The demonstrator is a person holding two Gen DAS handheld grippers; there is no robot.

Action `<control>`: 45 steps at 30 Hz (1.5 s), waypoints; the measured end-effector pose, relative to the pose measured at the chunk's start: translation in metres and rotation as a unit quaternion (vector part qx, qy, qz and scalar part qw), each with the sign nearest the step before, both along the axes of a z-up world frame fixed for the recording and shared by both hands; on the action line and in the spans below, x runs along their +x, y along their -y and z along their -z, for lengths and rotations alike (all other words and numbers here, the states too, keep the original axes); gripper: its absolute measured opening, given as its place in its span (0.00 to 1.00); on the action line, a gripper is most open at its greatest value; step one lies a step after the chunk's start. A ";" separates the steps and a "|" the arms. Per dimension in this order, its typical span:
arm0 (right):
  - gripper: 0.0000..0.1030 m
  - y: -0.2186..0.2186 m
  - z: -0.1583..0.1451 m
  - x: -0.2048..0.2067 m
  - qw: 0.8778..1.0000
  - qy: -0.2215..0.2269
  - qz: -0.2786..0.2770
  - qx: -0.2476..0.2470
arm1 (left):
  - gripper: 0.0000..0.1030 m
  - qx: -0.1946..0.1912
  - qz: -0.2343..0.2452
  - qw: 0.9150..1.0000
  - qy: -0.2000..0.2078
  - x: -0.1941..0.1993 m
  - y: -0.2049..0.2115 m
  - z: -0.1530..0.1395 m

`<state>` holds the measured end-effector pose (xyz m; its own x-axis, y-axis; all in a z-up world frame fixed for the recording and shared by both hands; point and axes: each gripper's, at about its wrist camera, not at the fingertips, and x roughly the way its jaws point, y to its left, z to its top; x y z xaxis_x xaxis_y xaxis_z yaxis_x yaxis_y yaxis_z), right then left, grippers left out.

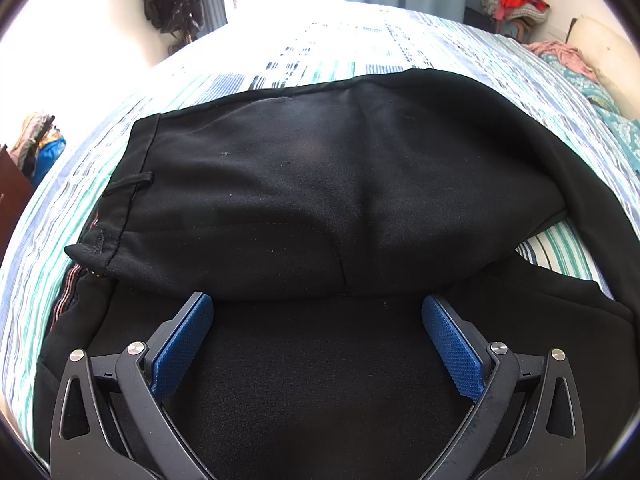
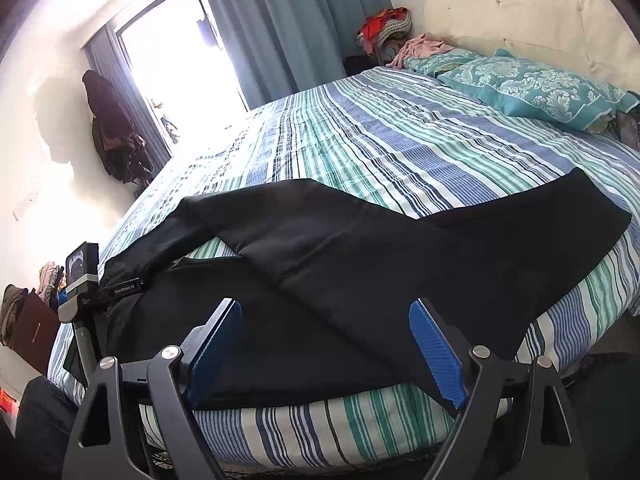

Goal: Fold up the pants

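Black pants (image 1: pixel 300 184) lie on the striped bed sheet (image 1: pixel 360 40). The waistband with its belt loop (image 1: pixel 132 182) is at the left, and an upper layer is folded over a lower one. My left gripper (image 1: pixel 317 300) is open just above the lower layer, its blue pads (image 1: pixel 184 344) wide apart and pinching nothing. In the right wrist view the pants (image 2: pixel 340 264) run across the bed near its front edge, with one leg (image 2: pixel 560 220) reaching right. My right gripper (image 2: pixel 325 305) is open over the pants' near edge and holds nothing. The left tool's camera housing (image 2: pixel 82 276) shows at the waist end.
Teal patterned pillows (image 2: pixel 540 88) and a pink garment (image 2: pixel 424 46) lie by the cream headboard (image 2: pixel 520 12). The mattress's front edge (image 2: pixel 300 428) is right below my right fingers. Blue curtains (image 2: pixel 288 28) flank a bright window, and dark clothes (image 2: pixel 112 128) hang on the wall.
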<state>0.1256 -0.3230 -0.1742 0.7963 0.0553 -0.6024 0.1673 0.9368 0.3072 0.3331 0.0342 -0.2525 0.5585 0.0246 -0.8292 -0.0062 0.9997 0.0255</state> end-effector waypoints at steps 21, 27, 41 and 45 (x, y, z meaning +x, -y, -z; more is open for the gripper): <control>0.83 -0.006 -0.001 -0.002 1.000 0.003 -0.018 -0.009 | 1.00 0.000 0.000 1.000 0.000 0.000 0.000 0.000; 0.83 -0.009 -0.001 0.000 1.000 0.006 -0.027 -0.015 | 1.00 0.000 0.000 1.000 0.000 0.000 0.000 0.000; 0.83 -0.010 0.007 0.005 0.999 -0.007 -0.031 0.003 | 1.00 0.000 0.000 1.000 0.000 0.000 0.000 0.000; 0.83 -0.009 0.007 0.006 0.999 -0.006 -0.032 0.001 | 1.00 0.000 0.000 1.000 0.000 0.000 0.000 0.000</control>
